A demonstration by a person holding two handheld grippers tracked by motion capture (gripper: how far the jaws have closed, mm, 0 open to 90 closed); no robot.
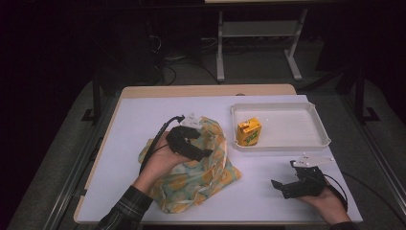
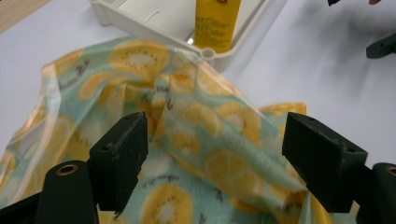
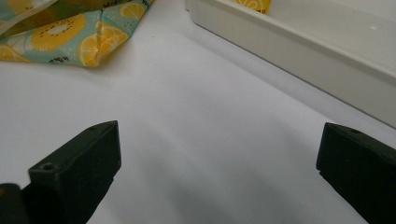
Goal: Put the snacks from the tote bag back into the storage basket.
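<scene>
A crumpled mint-green cloth bag printed with lemon and kiwi slices (image 1: pixel 196 175) lies at the middle of the white table cover. My left gripper (image 1: pixel 200 143) hovers over its top, open, with a raised fold of the bag (image 2: pixel 210 135) between the two jaws and neither jaw touching it. A yellow juice carton (image 1: pixel 249 132) stands in the left end of a white tray (image 1: pixel 316 142). My right gripper (image 1: pixel 286 176) rests low near the front right edge, open, with bare table between its jaws. The bag's corner (image 3: pixel 88 46) and the tray's wall (image 3: pixel 299 60) lie ahead of it.
The tray (image 2: pixel 140 23) with the carton (image 2: pixel 215 23) sits just beyond the bag in the left gripper view. A wooden table edge (image 1: pixel 206 90) runs along the back. Past it stand a metal frame's legs (image 1: pixel 220 48) and cables on the dark floor.
</scene>
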